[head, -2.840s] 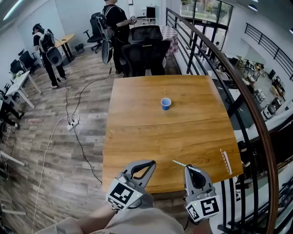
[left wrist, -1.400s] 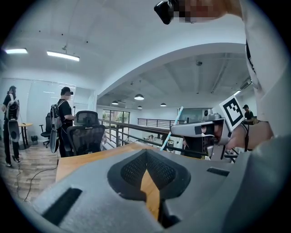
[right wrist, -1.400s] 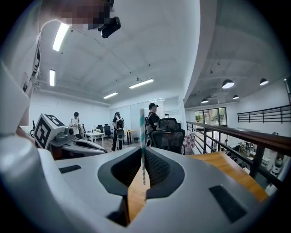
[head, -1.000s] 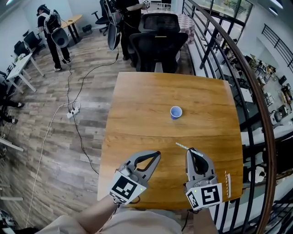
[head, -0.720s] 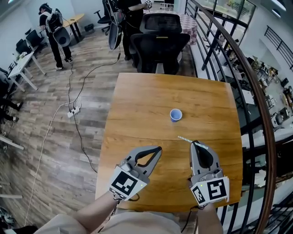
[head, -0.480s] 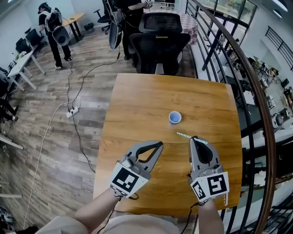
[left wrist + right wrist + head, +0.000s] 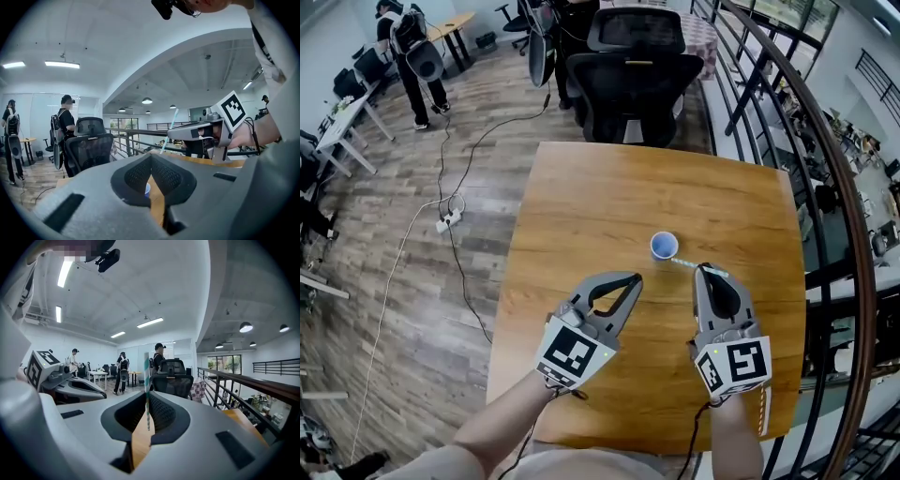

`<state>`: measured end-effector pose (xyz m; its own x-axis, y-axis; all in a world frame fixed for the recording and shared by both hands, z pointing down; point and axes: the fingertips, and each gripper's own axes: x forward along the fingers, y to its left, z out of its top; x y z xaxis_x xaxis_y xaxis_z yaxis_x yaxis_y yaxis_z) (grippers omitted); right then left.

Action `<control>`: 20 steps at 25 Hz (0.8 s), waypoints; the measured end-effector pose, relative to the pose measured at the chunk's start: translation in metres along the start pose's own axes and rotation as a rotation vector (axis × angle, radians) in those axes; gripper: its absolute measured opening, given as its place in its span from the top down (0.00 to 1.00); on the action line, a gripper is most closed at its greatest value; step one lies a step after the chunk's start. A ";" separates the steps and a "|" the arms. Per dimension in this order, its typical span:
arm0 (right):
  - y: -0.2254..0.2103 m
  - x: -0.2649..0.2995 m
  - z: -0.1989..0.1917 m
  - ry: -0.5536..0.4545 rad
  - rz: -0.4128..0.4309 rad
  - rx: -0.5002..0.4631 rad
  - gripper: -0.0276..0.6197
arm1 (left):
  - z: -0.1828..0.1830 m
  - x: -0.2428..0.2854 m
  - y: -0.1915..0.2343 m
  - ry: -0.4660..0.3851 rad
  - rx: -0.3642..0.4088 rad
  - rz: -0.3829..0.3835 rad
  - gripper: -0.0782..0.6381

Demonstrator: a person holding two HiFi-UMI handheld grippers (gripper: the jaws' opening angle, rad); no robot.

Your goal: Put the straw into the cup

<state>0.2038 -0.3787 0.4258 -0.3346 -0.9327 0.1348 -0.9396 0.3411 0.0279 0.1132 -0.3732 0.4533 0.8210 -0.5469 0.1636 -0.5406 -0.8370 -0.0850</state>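
Observation:
A small blue cup [image 7: 664,246] stands upright on the wooden table [image 7: 581,202], just beyond both grippers. My right gripper [image 7: 706,271] is shut on a green-and-white striped straw [image 7: 686,264], which lies crosswise at its tips. The straw's left end is close to the cup's right rim. In the right gripper view the straw [image 7: 146,376] stands upright between the jaws of the right gripper [image 7: 146,397]. My left gripper [image 7: 635,278] is shut on nothing, left of the cup and a little nearer. The left gripper view shows the cup [image 7: 147,189] through the closed jaws.
A torn paper wrapper [image 7: 761,411] lies near the table's front right corner. Black office chairs [image 7: 630,75] stand at the far edge. A metal railing [image 7: 825,234] runs along the right side. People [image 7: 411,52] stand far off at the left, and cables [image 7: 450,211] cross the floor.
Both grippers have moved forward over the table toward the cup. The straw's left end, earlier well short of the cup, now lies near its rim.

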 end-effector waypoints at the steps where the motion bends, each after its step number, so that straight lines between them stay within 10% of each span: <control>1: -0.004 0.006 -0.006 0.004 -0.003 0.000 0.90 | -0.006 0.005 0.003 0.006 -0.004 0.002 0.87; 20: -0.059 0.104 -0.140 0.152 -0.037 0.082 0.90 | -0.115 0.084 0.030 0.157 -0.048 0.027 0.87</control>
<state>0.2347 -0.4793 0.5764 -0.2908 -0.9138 0.2836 -0.9559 0.2904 -0.0447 0.1450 -0.4424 0.5780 0.7695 -0.5564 0.3135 -0.5733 -0.8181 -0.0449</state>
